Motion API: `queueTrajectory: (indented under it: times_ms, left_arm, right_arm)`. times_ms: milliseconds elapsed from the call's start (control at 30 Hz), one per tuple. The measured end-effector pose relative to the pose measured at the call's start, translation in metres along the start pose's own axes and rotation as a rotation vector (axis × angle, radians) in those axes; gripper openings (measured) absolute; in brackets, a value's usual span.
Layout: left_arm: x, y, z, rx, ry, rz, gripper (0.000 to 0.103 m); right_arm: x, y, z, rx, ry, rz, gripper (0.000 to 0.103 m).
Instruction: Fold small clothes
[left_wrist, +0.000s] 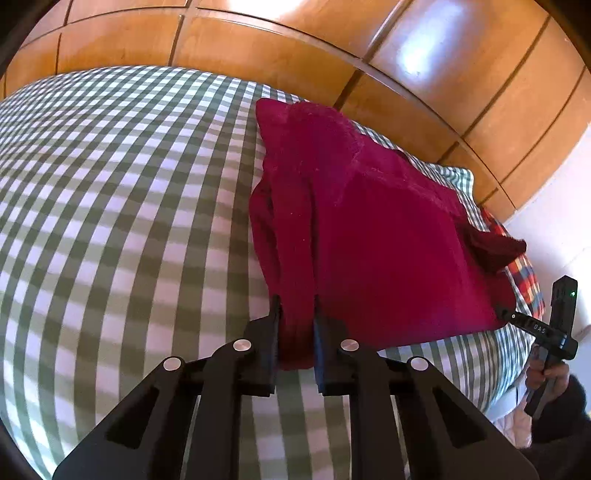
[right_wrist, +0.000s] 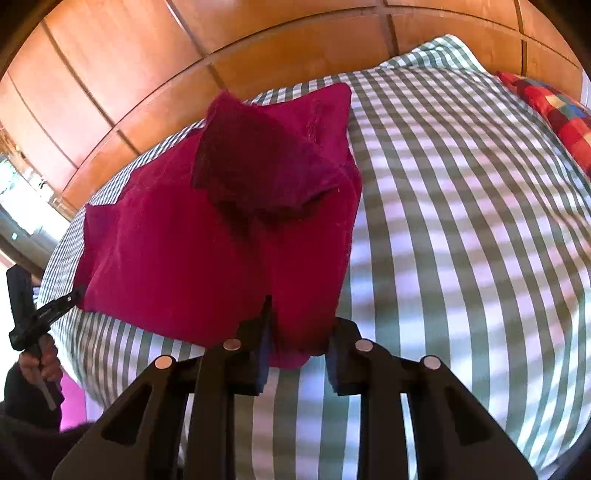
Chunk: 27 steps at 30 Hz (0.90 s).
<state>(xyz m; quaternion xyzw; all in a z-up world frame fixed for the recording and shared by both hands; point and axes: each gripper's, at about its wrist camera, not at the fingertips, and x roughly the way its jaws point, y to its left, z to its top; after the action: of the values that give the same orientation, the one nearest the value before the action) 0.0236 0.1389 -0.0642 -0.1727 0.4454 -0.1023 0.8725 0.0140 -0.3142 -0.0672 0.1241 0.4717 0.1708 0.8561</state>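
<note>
A fuzzy crimson fleece garment (left_wrist: 369, 229) is seen lying on a bed covered in green-and-white checked cloth (left_wrist: 129, 203), before a glossy orange-brown wooden wardrobe (left_wrist: 258, 48). In the left wrist view, the garment's near left corner is pinched between the pads of the left gripper (left_wrist: 297, 325); the cloth edge inside the jaws is partly hidden by the black fingers (left_wrist: 271, 332). At the far right of that view, the right gripper (left_wrist: 517, 317) is shown small at the garment's other corner, and its jaws are hard to make out there. A red, blue and yellow plaid pillow (left_wrist: 528, 280) is largely hidden behind the garment; more of it is shown in the right wrist view. There, the right gripper (right_wrist: 299, 328) is seen pressed on the garment's near right corner, and a darker folded flap (right_wrist: 251, 166) is revealed on top. The person's hand (right_wrist: 40, 362) is cut off at the left.
</note>
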Motion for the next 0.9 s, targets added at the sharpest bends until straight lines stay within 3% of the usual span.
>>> queueTrajectory:
  times_ms: [300,367,433,533,567,633,700,767,800,833,900]
  left_arm:
    - [-0.053,0.000,-0.074,-0.014,0.052,-0.061,0.013]
    - [-0.063,0.000,-0.086,-0.025,0.054,-0.079,0.013]
    - [-0.068,0.000,-0.087,-0.035,0.044,-0.077,0.015]
    - [-0.072,0.004,-0.074,-0.058,0.003,-0.069,0.025]
    - [-0.072,0.006,-0.068,-0.067,-0.018,-0.063,0.035]
    - [-0.070,0.009,-0.052,-0.079,-0.064,-0.060,0.044]
    - [-0.063,0.005,-0.034,-0.071,-0.093,-0.066,0.044]
    - [-0.054,0.003,-0.023,-0.058,-0.093,-0.073,0.047]
    - [-0.045,0.001,-0.017,-0.055,-0.089,-0.068,0.047]
    - [-0.036,-0.001,-0.012,-0.050,-0.074,-0.073,0.047]
    - [-0.022,-0.005,-0.008,-0.036,-0.047,-0.076,0.031]
  right_arm:
    - [-0.038,0.007,-0.064,-0.057,0.111,0.038,0.024]
    - [-0.042,0.003,-0.067,-0.050,0.118,0.033,0.039]
    - [-0.045,-0.006,-0.060,-0.026,0.089,0.017,0.054]
    - [-0.052,-0.015,-0.038,0.004,0.007,-0.006,0.061]
    - [-0.052,-0.016,-0.032,0.007,-0.013,-0.014,0.062]
    - [-0.045,-0.019,-0.010,0.018,-0.045,-0.031,0.062]
    - [-0.031,-0.020,0.010,0.034,-0.057,-0.035,0.062]
    - [-0.015,-0.017,0.023,0.022,-0.038,-0.048,0.060]
    - [-0.008,-0.015,0.027,0.010,-0.024,-0.065,0.051]
    - [-0.004,-0.013,0.028,0.001,-0.016,-0.067,0.035]
    - [-0.004,-0.005,0.029,-0.025,-0.022,-0.071,0.021]
